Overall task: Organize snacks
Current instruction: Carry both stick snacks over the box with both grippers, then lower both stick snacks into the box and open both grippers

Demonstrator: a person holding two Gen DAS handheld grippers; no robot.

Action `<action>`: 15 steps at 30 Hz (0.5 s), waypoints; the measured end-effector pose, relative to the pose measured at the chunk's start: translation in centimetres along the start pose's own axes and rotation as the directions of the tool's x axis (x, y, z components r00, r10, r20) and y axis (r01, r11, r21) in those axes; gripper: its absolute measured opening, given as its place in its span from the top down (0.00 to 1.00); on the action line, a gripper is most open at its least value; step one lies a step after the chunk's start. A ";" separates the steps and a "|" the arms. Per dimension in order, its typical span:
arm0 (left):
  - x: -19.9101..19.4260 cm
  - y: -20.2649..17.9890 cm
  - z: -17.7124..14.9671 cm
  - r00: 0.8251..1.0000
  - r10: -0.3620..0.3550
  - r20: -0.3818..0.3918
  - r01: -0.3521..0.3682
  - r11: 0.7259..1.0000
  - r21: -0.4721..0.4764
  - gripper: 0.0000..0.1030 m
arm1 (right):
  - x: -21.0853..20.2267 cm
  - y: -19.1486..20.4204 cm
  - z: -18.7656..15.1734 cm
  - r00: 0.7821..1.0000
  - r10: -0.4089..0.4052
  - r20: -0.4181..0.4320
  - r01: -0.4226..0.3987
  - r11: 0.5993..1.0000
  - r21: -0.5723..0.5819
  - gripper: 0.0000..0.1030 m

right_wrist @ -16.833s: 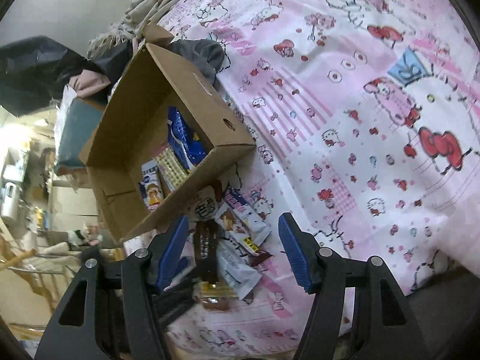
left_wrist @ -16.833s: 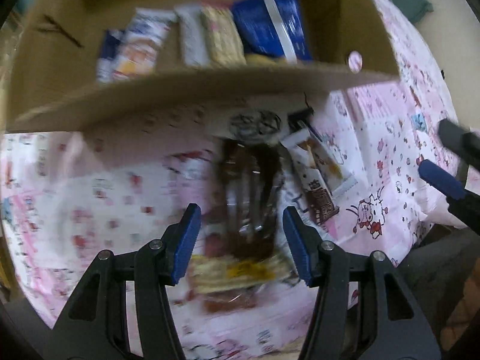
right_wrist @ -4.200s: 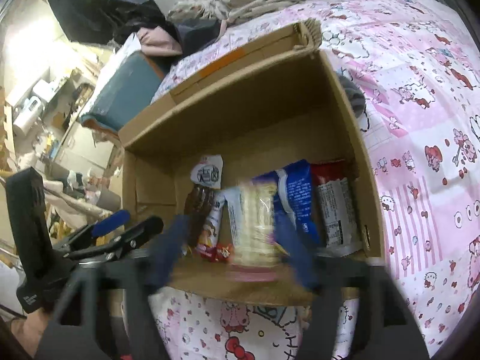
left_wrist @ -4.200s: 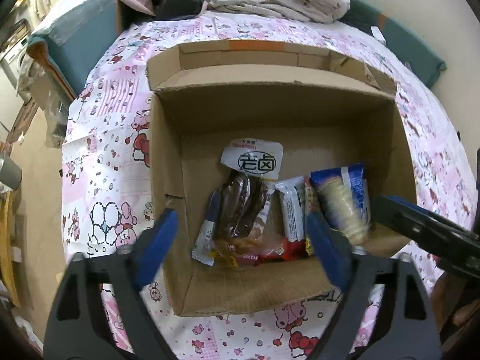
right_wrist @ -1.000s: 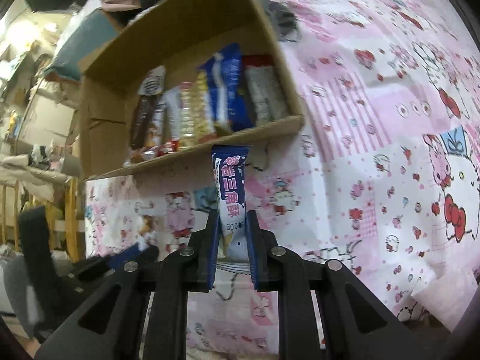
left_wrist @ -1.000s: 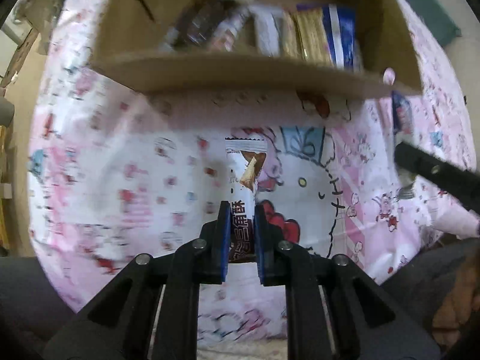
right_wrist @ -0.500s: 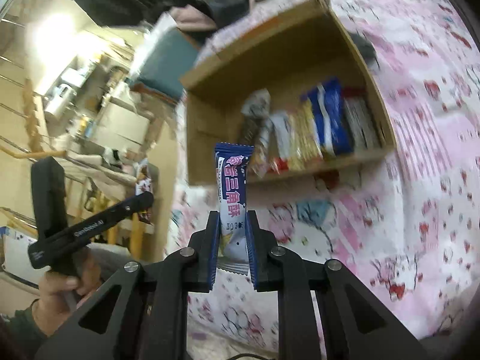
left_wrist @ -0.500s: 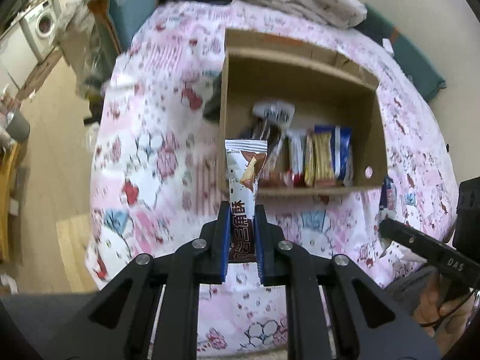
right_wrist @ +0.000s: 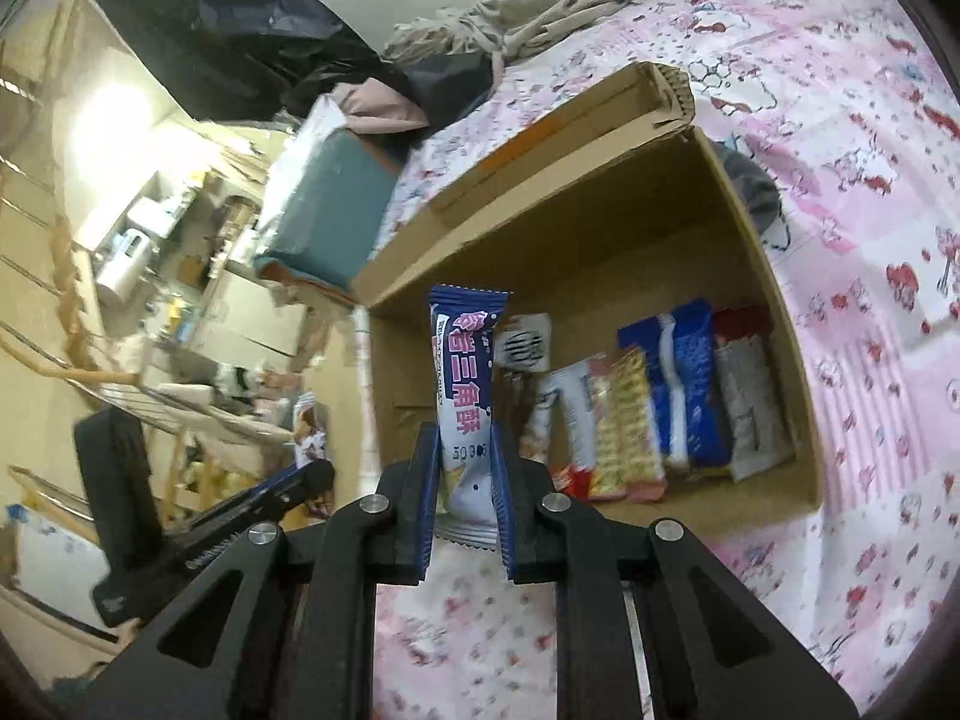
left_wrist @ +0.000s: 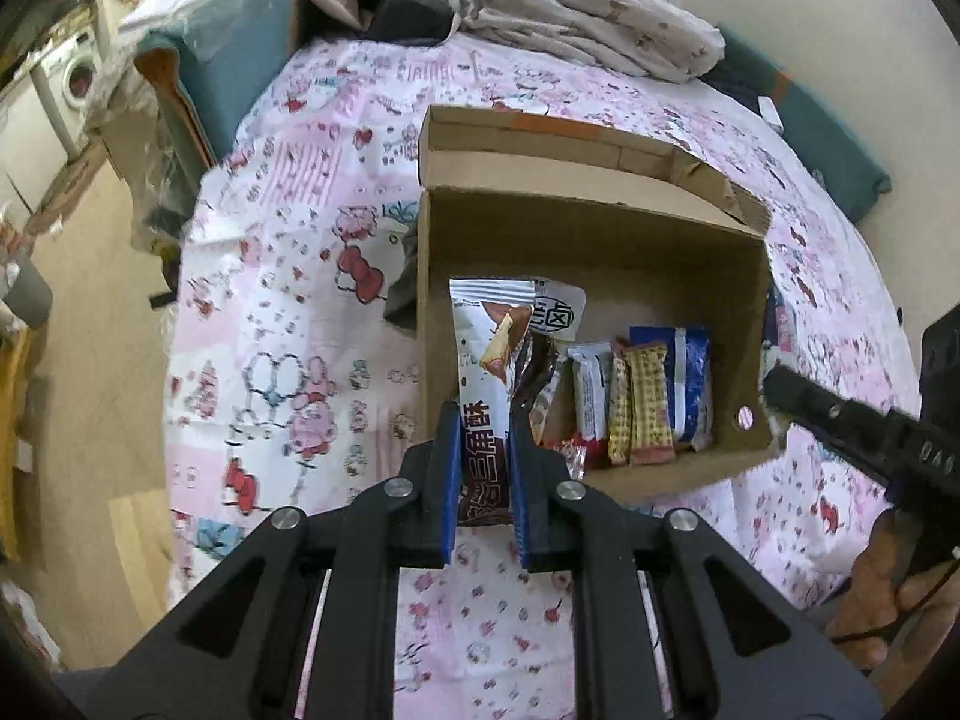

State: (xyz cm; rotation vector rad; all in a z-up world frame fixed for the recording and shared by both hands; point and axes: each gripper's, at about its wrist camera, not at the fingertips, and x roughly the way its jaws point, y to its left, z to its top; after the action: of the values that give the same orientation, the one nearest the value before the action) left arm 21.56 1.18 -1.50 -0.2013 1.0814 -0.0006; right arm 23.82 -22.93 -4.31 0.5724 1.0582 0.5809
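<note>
My left gripper [left_wrist: 485, 420] is shut on a white-and-brown snack packet [left_wrist: 487, 354] and holds it upright above the near left corner of an open cardboard box [left_wrist: 600, 240]. My right gripper [right_wrist: 463, 441] is shut on a blue-and-white snack packet [right_wrist: 463, 372], upright above the box's [right_wrist: 540, 228] left side. Inside the box, several snack packets [left_wrist: 642, 402] stand in a row along the near wall; they also show in the right wrist view [right_wrist: 654, 396]. The right gripper's body [left_wrist: 864, 426] shows at the right of the left wrist view.
The box sits on a pink cartoon-print bedsheet [left_wrist: 288, 312]. A bundled blanket [left_wrist: 576, 6] and dark clothes lie at the bed's far end. A teal cushion [left_wrist: 222, 72] is at the far left. The floor and room clutter [right_wrist: 150, 300] lie beyond the bed's left edge.
Both grippers have risen from the sheet with their packets and moved in over the box, which now looks closer and is seen from above.
</note>
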 end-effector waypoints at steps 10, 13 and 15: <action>4.0 -1.2 -1.0 1.000 -0.001 -0.003 0.001 0.999 0.042 0.88 | 3.6 -2.3 -1.0 0.993 -0.095 -0.063 0.096 0.995 0.014 0.83; 4.2 -1.7 -1.1 1.000 0.009 0.011 -0.010 0.997 0.073 0.88 | 4.1 -2.4 -1.0 0.992 -0.101 -0.075 0.103 0.995 0.014 0.82; 4.2 -2.1 -1.1 1.000 0.023 0.018 -0.025 0.996 0.090 0.88 | 4.3 -2.4 -0.9 0.992 -0.099 -0.077 0.101 0.995 0.018 0.81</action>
State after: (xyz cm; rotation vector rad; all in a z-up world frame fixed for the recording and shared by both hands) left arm 22.81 -1.48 -5.35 -0.1068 1.0641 -0.0262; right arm 24.96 -21.53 -9.02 0.5161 1.1595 0.5072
